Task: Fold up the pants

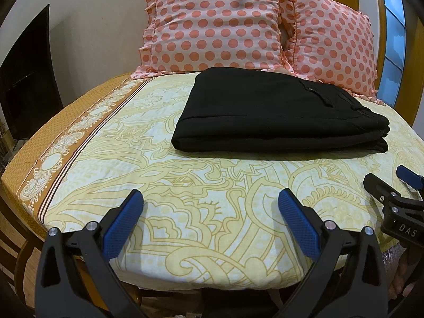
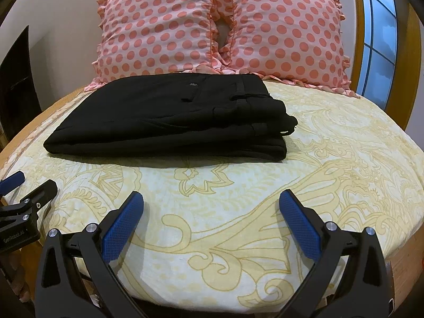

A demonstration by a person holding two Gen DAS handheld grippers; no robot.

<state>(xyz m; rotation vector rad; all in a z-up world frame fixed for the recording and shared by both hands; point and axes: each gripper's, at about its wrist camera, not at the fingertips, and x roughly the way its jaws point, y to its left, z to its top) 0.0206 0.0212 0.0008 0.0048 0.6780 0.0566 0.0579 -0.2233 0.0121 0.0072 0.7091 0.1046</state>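
Note:
Black pants (image 1: 275,111) lie folded in a neat rectangular stack on the yellow patterned bedsheet (image 1: 185,190), in front of the pillows. The stack also shows in the right wrist view (image 2: 169,119), waistband at its right end. My left gripper (image 1: 210,198) is open and empty, over the sheet near the bed's front edge, well short of the pants. My right gripper (image 2: 211,198) is open and empty, also near the front edge. Each gripper shows at the side of the other's view: the right gripper (image 1: 392,182) and the left gripper (image 2: 31,185).
Two pink polka-dot pillows (image 1: 217,23) (image 2: 286,31) lean at the head of the bed. A dark screen (image 1: 26,79) stands at the left. A window with a wooden frame (image 2: 379,39) is at the right. The bed edge runs under both grippers.

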